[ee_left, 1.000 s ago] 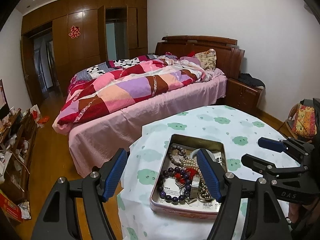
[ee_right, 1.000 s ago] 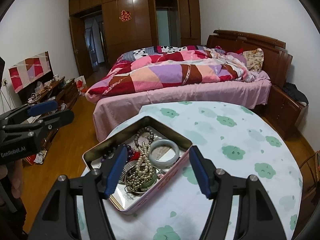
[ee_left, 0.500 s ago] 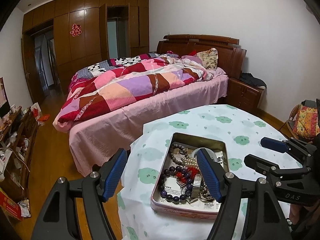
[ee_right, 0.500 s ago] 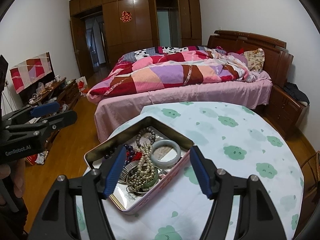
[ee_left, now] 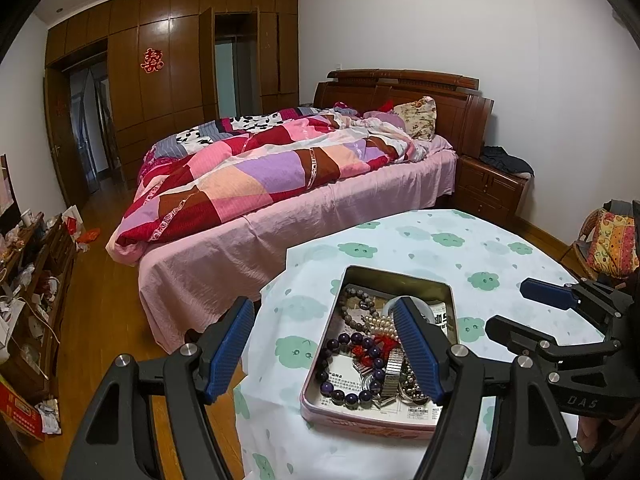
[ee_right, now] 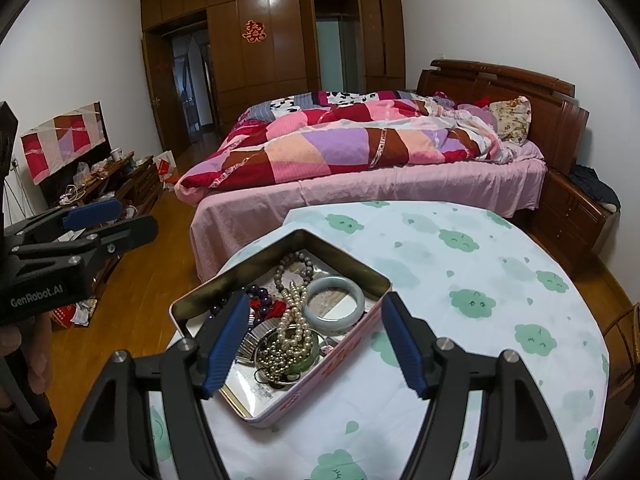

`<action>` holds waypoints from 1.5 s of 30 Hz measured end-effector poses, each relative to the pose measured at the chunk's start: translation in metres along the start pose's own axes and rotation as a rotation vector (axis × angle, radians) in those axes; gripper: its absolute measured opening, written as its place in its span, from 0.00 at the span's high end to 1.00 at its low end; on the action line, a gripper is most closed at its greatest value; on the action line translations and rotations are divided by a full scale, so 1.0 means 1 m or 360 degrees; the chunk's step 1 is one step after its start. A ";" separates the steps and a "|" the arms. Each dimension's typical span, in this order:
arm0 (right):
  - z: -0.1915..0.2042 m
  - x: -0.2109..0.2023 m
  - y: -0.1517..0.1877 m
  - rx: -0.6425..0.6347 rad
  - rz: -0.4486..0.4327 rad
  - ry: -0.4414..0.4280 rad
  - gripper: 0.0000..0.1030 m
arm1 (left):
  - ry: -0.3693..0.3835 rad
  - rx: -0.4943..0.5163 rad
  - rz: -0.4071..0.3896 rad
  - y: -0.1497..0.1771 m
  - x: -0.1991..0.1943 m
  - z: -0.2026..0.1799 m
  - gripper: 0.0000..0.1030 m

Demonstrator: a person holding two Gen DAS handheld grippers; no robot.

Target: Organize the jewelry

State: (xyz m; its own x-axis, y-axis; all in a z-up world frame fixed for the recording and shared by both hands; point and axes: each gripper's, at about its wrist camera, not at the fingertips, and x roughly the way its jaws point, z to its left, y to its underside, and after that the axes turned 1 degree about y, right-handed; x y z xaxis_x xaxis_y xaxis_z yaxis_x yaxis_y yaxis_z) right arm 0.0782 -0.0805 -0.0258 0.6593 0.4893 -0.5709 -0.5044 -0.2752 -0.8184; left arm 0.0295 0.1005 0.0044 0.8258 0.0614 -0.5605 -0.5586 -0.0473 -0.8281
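An open pink tin (ee_left: pixel 360 422) (ee_right: pixel 340 354) sits near the front left of the round table. It holds a purple bead bracelet (ee_left: pixel 348 394), a pearl string (ee_right: pixel 294 330), a pale jade bangle (ee_right: pixel 334 306), a brown bead string (ee_right: pixel 298 262), red pieces and a metal watch band (ee_left: pixel 394 374). My left gripper (ee_left: pixel 326 350) is open and empty, above the tin's left side. My right gripper (ee_right: pixel 312 342) is open and empty, hovering over the tin. Each gripper shows in the other's view, the right one in the left wrist view (ee_left: pixel 548 312) and the left one in the right wrist view (ee_right: pixel 100 218).
The table has a white cloth with green cloud prints (ee_right: pixel 480 280). A bed with a patchwork quilt (ee_left: pixel 280 168) stands behind it, with a wooden nightstand (ee_left: pixel 492 188) at its right. A cluttered low cabinet (ee_right: pixel 112 180) lines the left wall. A chair with a bag (ee_left: pixel 608 240) stands at the right.
Both grippers have shifted only slightly; the tin sits a little lower in the right wrist view. Both jaws stay open.
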 end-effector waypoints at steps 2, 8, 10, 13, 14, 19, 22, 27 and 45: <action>0.000 0.000 0.000 0.0001 -0.0004 0.0002 0.31 | 0.0001 0.0000 0.0002 0.000 0.000 0.000 0.30; 0.000 0.000 0.000 0.0001 -0.0004 0.0003 0.31 | -0.0001 0.0002 0.0012 0.001 0.002 0.000 0.30; 0.000 0.000 0.000 0.0001 -0.0003 0.0003 0.31 | -0.0001 0.0001 0.0011 0.001 0.001 -0.001 0.30; -0.001 0.000 0.001 0.0000 -0.0001 0.0003 0.31 | -0.0003 -0.0006 0.0013 0.001 0.002 0.000 0.30; -0.001 0.000 0.001 -0.0001 0.0000 0.0003 0.31 | -0.0003 -0.0007 0.0012 0.001 0.002 0.000 0.30; -0.001 0.001 0.002 -0.0002 0.0001 0.0003 0.31 | -0.0002 -0.0016 0.0015 0.001 0.001 0.001 0.30; -0.001 0.001 0.002 -0.0002 0.0002 0.0003 0.31 | 0.0001 -0.0030 0.0010 0.000 0.000 0.003 0.30; -0.002 0.003 0.006 -0.0007 0.0009 0.0000 0.31 | -0.0013 -0.0046 0.0015 -0.001 0.001 0.006 0.20; -0.001 0.007 0.012 -0.0019 0.0037 -0.0003 0.31 | -0.0058 -0.0031 0.0029 0.001 0.005 0.003 0.15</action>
State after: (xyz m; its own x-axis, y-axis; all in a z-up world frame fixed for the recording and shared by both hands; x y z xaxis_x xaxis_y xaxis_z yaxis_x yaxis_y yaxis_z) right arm 0.0769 -0.0809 -0.0398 0.6465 0.4839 -0.5898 -0.5130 -0.2965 -0.8055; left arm 0.0328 0.1035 0.0004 0.8119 0.0969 -0.5757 -0.5717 -0.0682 -0.8176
